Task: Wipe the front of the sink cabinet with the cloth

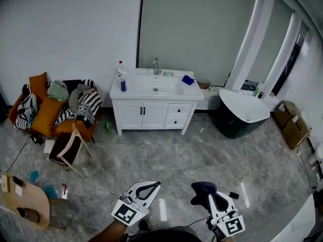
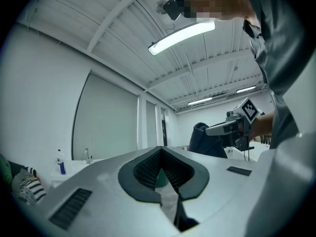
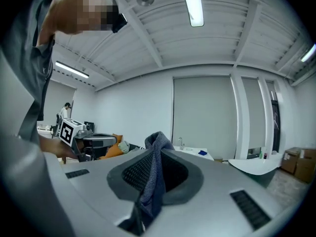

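Right, starting at my far left, a round wooden table (image 1: 25,200) sits at the lower edge of the head view, and behind it an orange sofa (image 1: 44,119) is heaped with clothes, with a tilted wooden chair (image 1: 70,147) just in front of it. A small green object (image 1: 107,126) lies on the grey floor near the left foot of the white sink cabinet (image 1: 151,115), which stands against the back wall. Its front shows two doors with dark handles on the left and two drawers on the right. On its top I see a spray bottle (image 1: 121,77) at the left, a faucet (image 1: 156,66) behind the basin and a small blue item (image 1: 187,79) toward the right corner. Further right is a dark tub (image 1: 242,116) with a white top, then cardboard boxes (image 1: 291,122) by the wall. Close to me, the left gripper (image 1: 154,184) hovers over the floor; its own view shows the dark pads meeting at the tips with nothing between them. Beside it, the right gripper (image 1: 209,195) has its jaws clenched on the dark blue cloth (image 1: 203,187), which bunches up past the tips and hangs down between the pads in that gripper's view. Both grippers, and the cloth, are well apart from the cabinet front.
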The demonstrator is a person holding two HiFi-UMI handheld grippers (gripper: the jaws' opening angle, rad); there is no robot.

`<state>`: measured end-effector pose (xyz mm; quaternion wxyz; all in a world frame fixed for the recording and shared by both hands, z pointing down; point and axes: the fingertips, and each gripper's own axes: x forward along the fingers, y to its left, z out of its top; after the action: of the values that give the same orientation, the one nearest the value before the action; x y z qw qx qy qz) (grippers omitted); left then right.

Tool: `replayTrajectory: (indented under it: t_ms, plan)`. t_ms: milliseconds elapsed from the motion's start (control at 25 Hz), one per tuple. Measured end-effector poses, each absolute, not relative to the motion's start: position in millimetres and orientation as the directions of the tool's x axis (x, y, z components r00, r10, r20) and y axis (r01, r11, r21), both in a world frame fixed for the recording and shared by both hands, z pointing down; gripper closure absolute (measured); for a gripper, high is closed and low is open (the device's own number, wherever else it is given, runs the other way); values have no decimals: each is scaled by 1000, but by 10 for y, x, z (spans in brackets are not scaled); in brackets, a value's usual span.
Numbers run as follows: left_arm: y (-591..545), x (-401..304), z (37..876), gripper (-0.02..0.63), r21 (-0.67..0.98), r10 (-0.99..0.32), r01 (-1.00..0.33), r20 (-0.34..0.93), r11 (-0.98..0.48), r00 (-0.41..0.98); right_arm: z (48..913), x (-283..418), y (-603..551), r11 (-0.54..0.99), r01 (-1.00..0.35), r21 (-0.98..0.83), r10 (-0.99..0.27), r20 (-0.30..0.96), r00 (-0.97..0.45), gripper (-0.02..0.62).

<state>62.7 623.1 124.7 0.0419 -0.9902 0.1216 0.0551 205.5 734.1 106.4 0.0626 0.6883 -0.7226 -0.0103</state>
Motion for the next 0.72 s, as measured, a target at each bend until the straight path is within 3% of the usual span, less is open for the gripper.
replayTrajectory:
  t_ms: [440,720]
  plan:
    - [6000,845,1324,602,-45,-361,-362,-30,-931,932,1112,2500,6780,165,-986,40,-986,33,-163,558]
    - [5965,1496,1261,602,-26,-410,-409,19,-912,912,1140,3231,6652,224,-974,-7,-975,-3,-224,560]
